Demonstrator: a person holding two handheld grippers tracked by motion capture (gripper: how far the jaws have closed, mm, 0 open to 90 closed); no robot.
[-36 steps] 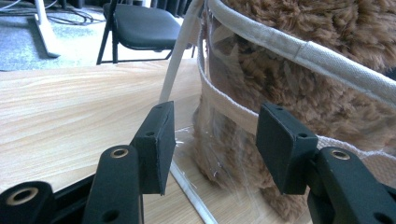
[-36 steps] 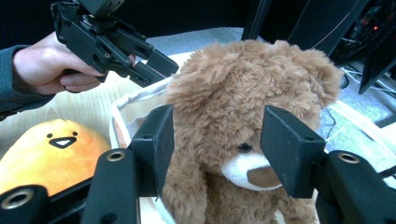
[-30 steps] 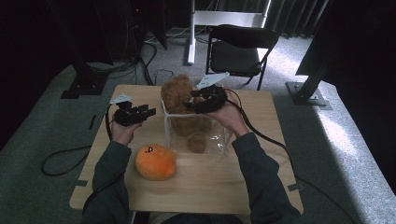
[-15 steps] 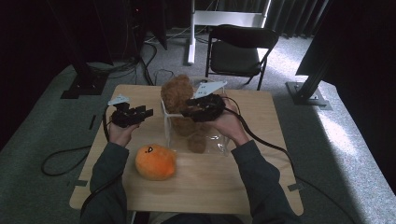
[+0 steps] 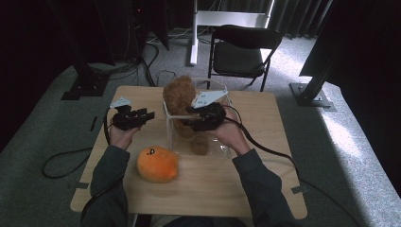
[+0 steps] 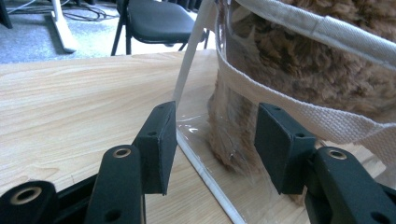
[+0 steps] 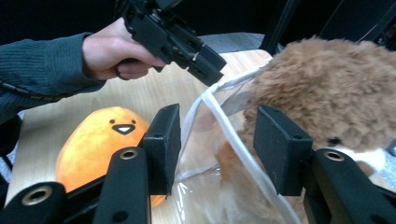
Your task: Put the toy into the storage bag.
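A clear plastic bag [image 5: 215, 142] with white trim stands at the table's middle, holding a brown teddy bear [image 5: 178, 93] whose head rises above the rim. An orange round plush [image 5: 157, 163] with a small face lies in front of the bag, to its left. My left gripper [image 5: 149, 115] is open just left of the bag; in the left gripper view [image 6: 215, 140] its jaws face the bag's corner seam [image 6: 187, 79] and the bear's fur [image 6: 299, 65]. My right gripper [image 5: 187, 123] is open over the bag, its jaws straddling the white rim [image 7: 224, 126] beside the bear [image 7: 327, 93].
The wooden table [image 5: 265, 175] has bare room to the right and front. A black chair [image 5: 239, 52] stands behind the table. Cables trail from both grippers over the table edges. The orange plush [image 7: 102, 140] lies below the left hand [image 7: 112, 53] in the right gripper view.
My right gripper has moved left across the bag's top to its left rim. The left gripper has barely moved.
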